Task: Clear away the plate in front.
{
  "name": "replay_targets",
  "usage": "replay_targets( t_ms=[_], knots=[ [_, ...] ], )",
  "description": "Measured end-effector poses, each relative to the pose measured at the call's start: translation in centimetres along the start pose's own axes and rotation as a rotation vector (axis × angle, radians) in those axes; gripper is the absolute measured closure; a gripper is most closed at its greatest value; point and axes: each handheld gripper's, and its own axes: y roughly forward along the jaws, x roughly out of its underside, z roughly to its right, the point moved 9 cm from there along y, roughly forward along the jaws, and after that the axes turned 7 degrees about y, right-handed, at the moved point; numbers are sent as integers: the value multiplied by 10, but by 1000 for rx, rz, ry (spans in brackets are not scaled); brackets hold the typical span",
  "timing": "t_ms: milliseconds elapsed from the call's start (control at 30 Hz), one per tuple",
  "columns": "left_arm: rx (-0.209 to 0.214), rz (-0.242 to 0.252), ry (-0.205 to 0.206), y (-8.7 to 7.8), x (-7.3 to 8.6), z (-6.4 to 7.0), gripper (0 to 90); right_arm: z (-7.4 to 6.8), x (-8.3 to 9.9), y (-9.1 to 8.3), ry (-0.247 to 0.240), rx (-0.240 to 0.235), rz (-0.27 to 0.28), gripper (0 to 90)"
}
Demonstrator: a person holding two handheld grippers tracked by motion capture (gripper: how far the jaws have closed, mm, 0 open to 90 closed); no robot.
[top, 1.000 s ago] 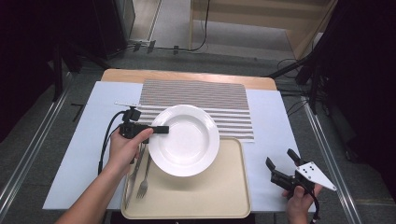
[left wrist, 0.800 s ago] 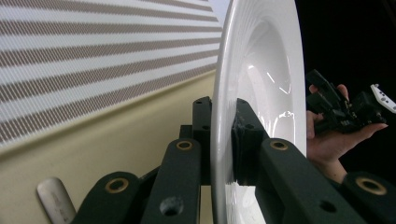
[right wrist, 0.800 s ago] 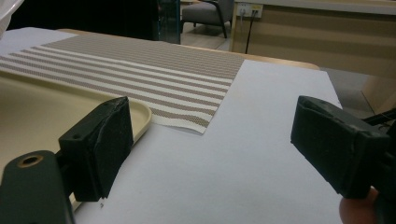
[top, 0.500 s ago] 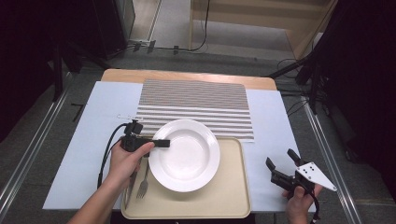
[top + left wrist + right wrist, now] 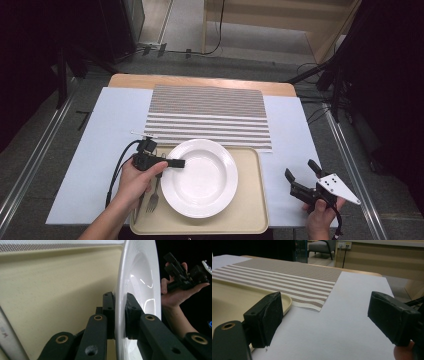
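left tool (image 5: pixel 176 163) clamped on plate (image 5: pixel 202 177) rim, lower centre of frame, over tray (image 5: pixel 250 220). right tool (image 5: pixel 301 176) apart, idle lower right. risk: thin glossy rim slipping out, plate dropping onto fork (image 5: pixel 154 197).

The wooden surface (image 5: pixel 200 80) shows bare only along its far edge. A pale sheet (image 5: pixel 100 135) covers the rest, side to side. On that sheet lie a brown-and-white striped mat (image 5: pixel 210 112) at the far middle and a beige tray (image 5: pixel 250 210) at the near middle; the tray's far rim seems to overlap the mat's near edge.
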Motion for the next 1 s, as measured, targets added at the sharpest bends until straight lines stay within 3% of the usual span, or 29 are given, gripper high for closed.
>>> replay_targets(
  t_ms=[133, 333, 533, 667, 767, 900, 1000],
  knots=[
    [15, -27, 6, 4, 5, 1, 801, 0, 0, 0, 0, 1, 0, 135],
    [34, -52, -16, 12, 10, -1, 800, 0, 0, 0, -1, 3, 1, 135],
    [8, -76, -25, 18, 12, -10, 803, 1, 0, 0, -2, 4, 0, 135],
    [-48, -78, 1, 22, 11, -14, 792, 1, 0, 0, -1, 4, 0, 135],
    [-152, -91, 57, 24, 12, -20, 743, 1, 0, 0, -2, 5, 1, 135],
    [-221, -97, 108, 26, 14, -21, 692, 1, 0, 0, -2, 5, 0, 135],
    [-245, -95, 135, 26, 15, -20, 646, 1, 0, 1, -4, 8, -1, 135]
  ],
)
